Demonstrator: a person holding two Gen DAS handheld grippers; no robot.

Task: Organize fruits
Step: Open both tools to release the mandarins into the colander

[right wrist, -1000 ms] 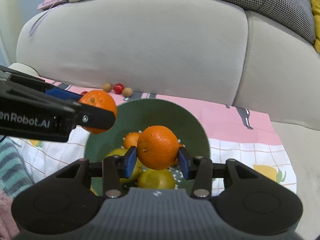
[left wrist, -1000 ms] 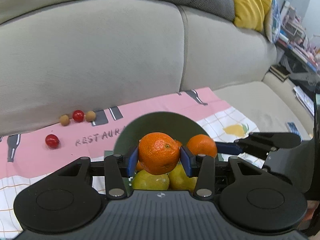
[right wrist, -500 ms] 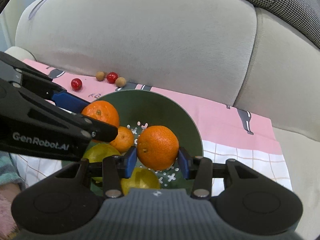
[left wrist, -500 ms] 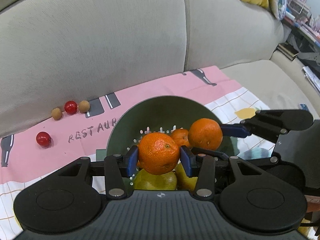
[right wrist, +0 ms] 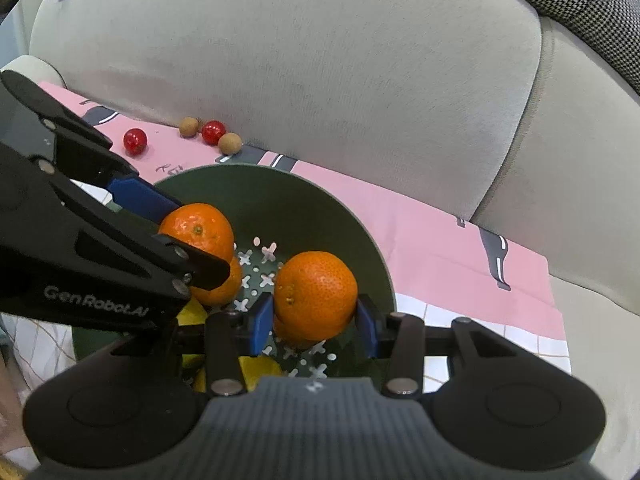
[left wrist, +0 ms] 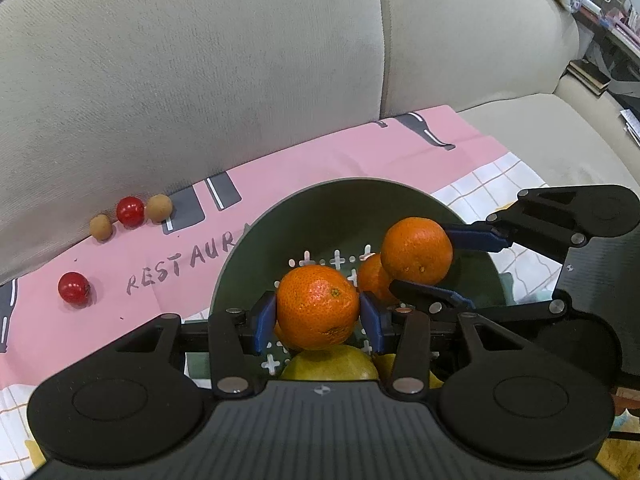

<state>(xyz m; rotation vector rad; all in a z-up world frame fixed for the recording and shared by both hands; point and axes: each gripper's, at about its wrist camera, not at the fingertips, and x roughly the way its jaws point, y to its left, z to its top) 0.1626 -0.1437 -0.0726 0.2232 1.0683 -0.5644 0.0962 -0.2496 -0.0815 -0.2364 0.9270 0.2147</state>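
Both grippers have dropped nearer the green bowl (left wrist: 400,196), left gripper (left wrist: 318,310) pinching one orange (left wrist: 318,306), right gripper (right wrist: 316,304) pinching another orange (right wrist: 316,294); cloth (left wrist: 320,160) reads "RESTAUR", left gripper side reads "GenRobot.AI".

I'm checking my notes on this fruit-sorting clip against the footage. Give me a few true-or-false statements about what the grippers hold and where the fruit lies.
1. The left gripper holds an orange. True.
2. The right gripper is open and holds nothing. False: it is shut on a second orange.
3. Both held oranges hang over the green bowl. True.
4. The two red fruits lie inside the bowl. False: they lie on the pink cloth by the sofa back.
5. The bowl's floor has cross-shaped holes. True.
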